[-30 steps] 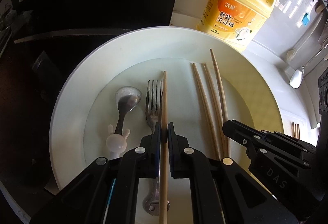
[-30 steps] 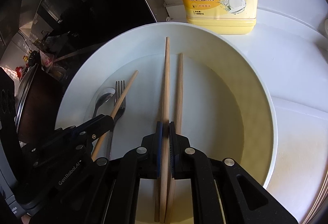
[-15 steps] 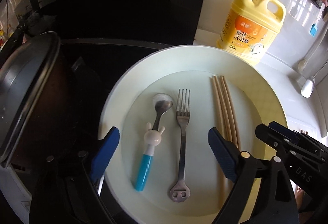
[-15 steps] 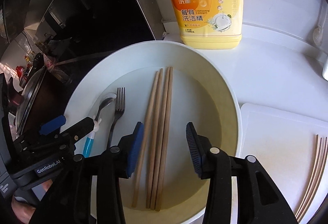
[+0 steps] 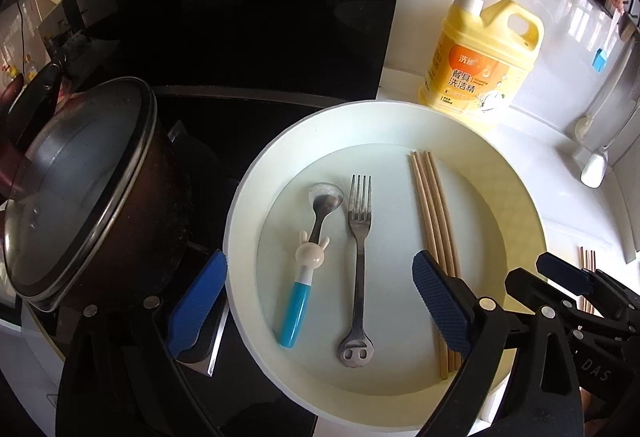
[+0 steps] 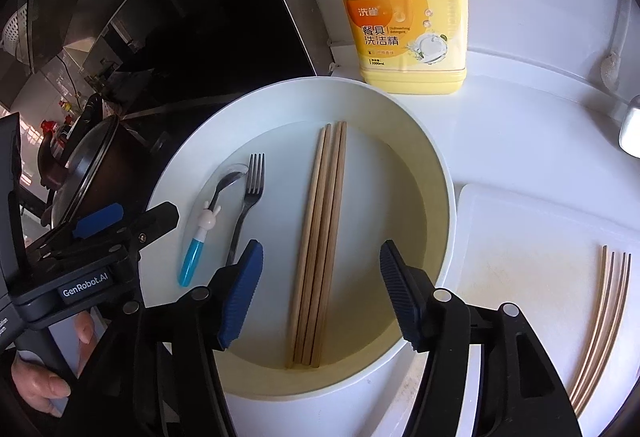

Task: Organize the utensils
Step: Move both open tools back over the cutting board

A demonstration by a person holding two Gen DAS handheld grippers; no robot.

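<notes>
White counter [image 6: 520, 141] (beside black hob [image 5: 240, 125]) bears the plate [image 6: 448, 197].

home kitchen (stove pot [image 5: 80, 193], dish soap [image 6: 404, 9]).

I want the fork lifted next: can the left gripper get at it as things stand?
Probably yes: the fork lies alone between spoon and chopsticks, and the left gripper, jaws opening and empty, hangs above it.

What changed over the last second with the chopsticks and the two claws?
Both claws let go: the left claw and right claw, each shut on a chopstick before, are opening and have drawn back. The chopsticks now lie bunched in the white plate. Spoon and fork stayed put.
</notes>
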